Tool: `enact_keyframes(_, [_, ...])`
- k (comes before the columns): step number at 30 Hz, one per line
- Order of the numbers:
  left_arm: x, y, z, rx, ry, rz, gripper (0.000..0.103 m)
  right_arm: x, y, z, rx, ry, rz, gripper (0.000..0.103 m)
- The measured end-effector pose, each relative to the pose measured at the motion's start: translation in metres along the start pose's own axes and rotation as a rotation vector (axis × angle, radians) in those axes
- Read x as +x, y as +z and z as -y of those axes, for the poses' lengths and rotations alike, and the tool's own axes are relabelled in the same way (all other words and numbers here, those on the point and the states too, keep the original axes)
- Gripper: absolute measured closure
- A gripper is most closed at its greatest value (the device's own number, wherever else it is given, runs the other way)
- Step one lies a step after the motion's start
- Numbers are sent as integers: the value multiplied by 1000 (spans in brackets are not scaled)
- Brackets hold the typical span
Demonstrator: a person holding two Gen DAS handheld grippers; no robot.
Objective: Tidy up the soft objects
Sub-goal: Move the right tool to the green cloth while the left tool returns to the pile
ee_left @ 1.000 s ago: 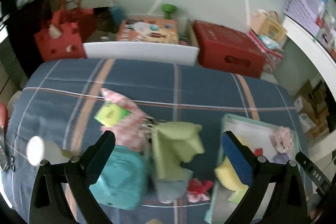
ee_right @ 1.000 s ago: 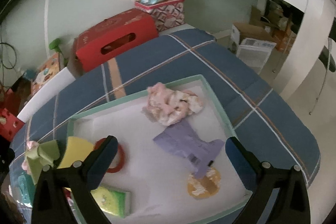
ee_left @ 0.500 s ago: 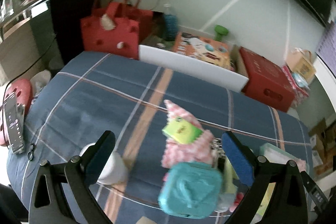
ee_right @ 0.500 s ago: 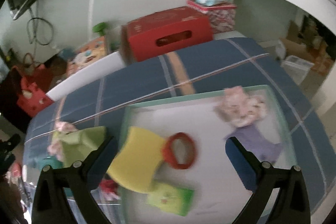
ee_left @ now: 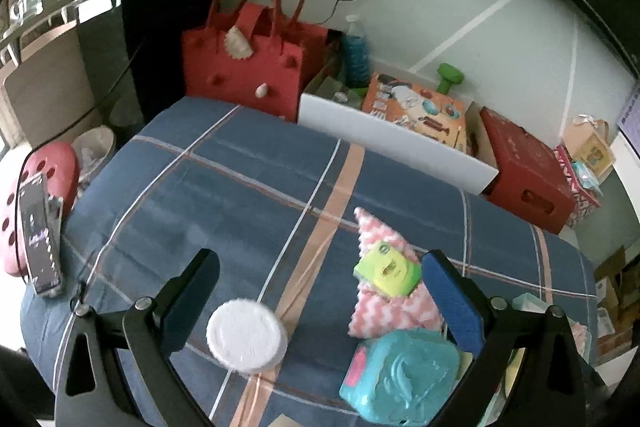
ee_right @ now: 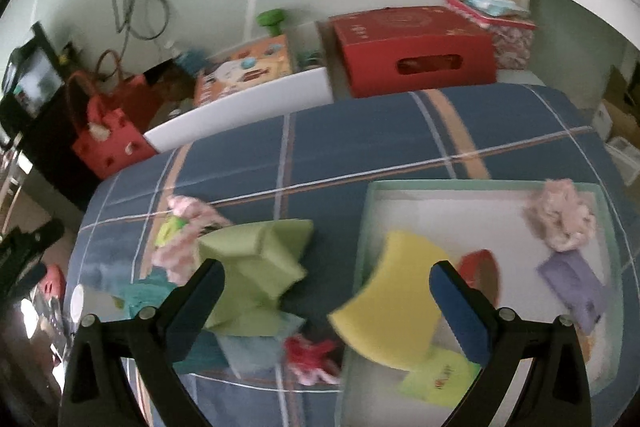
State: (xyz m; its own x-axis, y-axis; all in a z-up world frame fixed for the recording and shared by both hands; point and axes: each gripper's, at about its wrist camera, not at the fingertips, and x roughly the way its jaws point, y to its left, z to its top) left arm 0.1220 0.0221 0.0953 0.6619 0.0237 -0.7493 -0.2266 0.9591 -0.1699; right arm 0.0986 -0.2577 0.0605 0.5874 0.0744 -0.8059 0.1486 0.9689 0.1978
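My left gripper (ee_left: 320, 303) is open and empty above the blue plaid table (ee_left: 248, 195). Between its fingers lie a white round pad (ee_left: 246, 335), a pink chevron cloth (ee_left: 394, 303) with a green-yellow pack (ee_left: 386, 269) on it, and a teal pouch (ee_left: 400, 375). My right gripper (ee_right: 326, 303) is open and empty over a green sponge (ee_right: 256, 267) and a red scrunchie (ee_right: 310, 353). The mint-rimmed tray (ee_right: 364, 227) holds a yellow sponge (ee_right: 394, 301), a red ring (ee_right: 480, 267), a pink fluffy item (ee_right: 560, 219), a purple cloth (ee_right: 572, 283) and a green pack (ee_right: 440, 381).
A red felt bag (ee_left: 244, 59), a white board (ee_left: 392, 147), a toy box (ee_left: 416, 107) and a red carton (ee_left: 524, 171) stand behind the table. A phone (ee_left: 38, 231) on a pink stool sits at the left edge.
Both grippers have swung left. The left view now takes in the table's left side and the white pad; the right view has moved from the tray to the green sponge.
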Motion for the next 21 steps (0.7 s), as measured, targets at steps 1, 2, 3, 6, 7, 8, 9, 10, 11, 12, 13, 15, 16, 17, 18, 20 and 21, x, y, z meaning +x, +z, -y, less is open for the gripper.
enact_keyframes(1, [2,2,4,9,-12,-3,2,3,0,-6,-15,-2,-4,0])
enact_keyframes(2, [4,5,7,16,-23,-10,2,5,0,-10,-23,-3,-7,0])
enact_keyframes(3, [7,6,11,26,-42,-18,2,9,0,-15,-35,-3,-12,0])
enact_keyframes(6, [14,9,20,45,-75,-27,2,18,0,-26,-56,11,-29,0])
enact_keyframes(7, [17,10,23,50,-83,-33,2,19,1,-29,-60,16,-30,0])
enact_keyframes(8, [21,10,26,53,-92,-39,2,22,1,-32,-66,22,-33,0])
enact_keyframes(9, [25,10,28,57,-100,-48,2,24,2,-36,-70,30,-35,0])
enact_keyframes(10, [28,10,30,63,-106,-59,2,26,2,-39,-72,37,-37,0])
enact_keyframes(11, [30,10,31,69,-112,-64,2,30,2,-43,-75,49,-44,0])
enact_keyframes(12, [34,9,33,80,-121,-73,2,32,2,-47,-77,54,-49,0])
enact_keyframes(13, [36,8,34,83,-126,-82,2,35,2,-50,-79,57,-54,0])
enact_keyframes(15, [44,7,34,81,-127,-110,2,42,1,-57,-84,59,-68,0])
enact_keyframes(16, [47,6,35,86,-130,-121,2,46,0,-60,-89,63,-76,0])
enact_keyframes(17, [49,6,35,91,-132,-129,2,48,0,-62,-91,67,-79,0])
enact_keyframes(18, [52,7,35,95,-128,-132,2,52,-1,-65,-94,73,-85,0])
enact_keyframes(20, [54,8,35,89,-116,-127,2,58,-1,-67,-94,74,-96,0])
enact_keyframes(21, [56,8,35,86,-122,-130,2,62,-2,-67,-92,69,-103,0])
